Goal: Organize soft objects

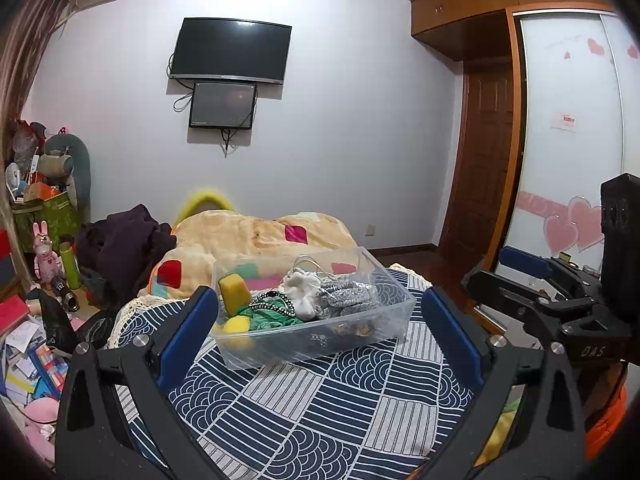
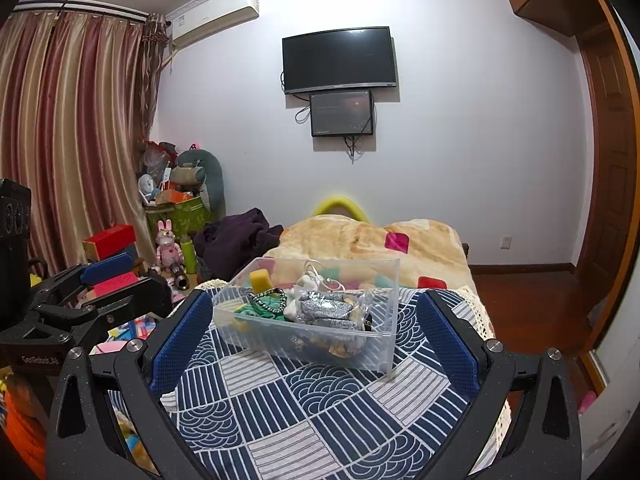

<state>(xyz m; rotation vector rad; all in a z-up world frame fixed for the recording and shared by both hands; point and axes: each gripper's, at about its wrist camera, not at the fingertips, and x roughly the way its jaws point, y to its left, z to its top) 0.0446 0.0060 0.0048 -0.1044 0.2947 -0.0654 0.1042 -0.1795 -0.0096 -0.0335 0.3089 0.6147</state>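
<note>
The left gripper [image 1: 320, 316] is spread wide with nothing between its blue pads [image 1: 188, 332], which frame the clear plastic bin [image 1: 376, 328] from a little way back without touching it. The right gripper [image 2: 316, 332] is likewise spread wide and holds nothing, its blue pads [image 2: 180, 344] apart from the bin [image 2: 384, 340] (each gripper shows at the edge of the other's view). The bin sits on a navy-and-white patterned cloth [image 1: 320, 400], its long axis running roughly left to right across both views, open side up. Inside lie a yellow sponge [image 1: 234, 288] propped at the left end, a green cloth [image 1: 272, 318], a white soft item [image 1: 302, 290] and grey knitted pieces [image 1: 346, 300] toward the right. A patchwork blanket [image 1: 256, 236] is heaped behind the bin.
</note>
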